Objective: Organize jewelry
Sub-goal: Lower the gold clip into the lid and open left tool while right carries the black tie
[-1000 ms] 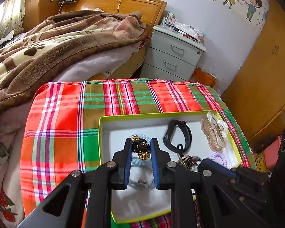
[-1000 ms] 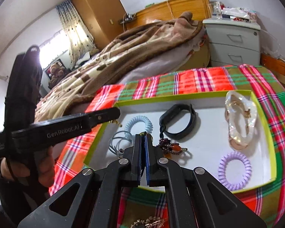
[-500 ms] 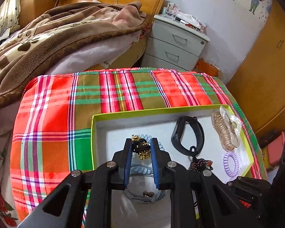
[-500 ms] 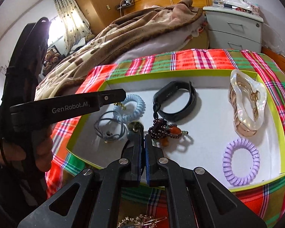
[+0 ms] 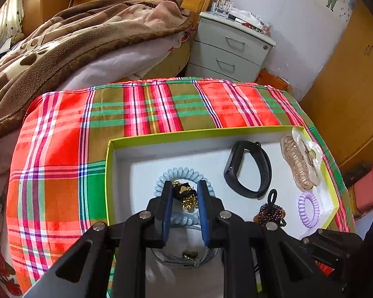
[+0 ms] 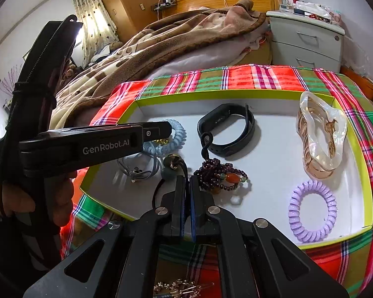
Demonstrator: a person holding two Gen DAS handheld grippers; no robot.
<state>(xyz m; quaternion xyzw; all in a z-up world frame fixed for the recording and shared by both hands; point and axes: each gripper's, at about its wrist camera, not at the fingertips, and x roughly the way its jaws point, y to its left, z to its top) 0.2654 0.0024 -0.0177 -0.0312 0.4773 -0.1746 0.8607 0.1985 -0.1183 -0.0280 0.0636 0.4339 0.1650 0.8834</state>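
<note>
A black-and-gold hair tie (image 5: 185, 195) sits pinched between the left gripper (image 5: 185, 193) fingers, which stand part-way apart, its gold charms hanging downward. It hangs low over the blue coil tie (image 5: 181, 173) in the left part of the white tray (image 5: 126, 173), nearer the tray floor than a second ago. The right gripper (image 6: 185, 188) fingers are pressed together, holding a dark cord (image 6: 184, 167) with a bead. Watch band (image 5: 247, 168), claw clip (image 5: 301, 161) and purple coil (image 5: 308, 208) fill the right side; bare floor lies centre-left.
</note>
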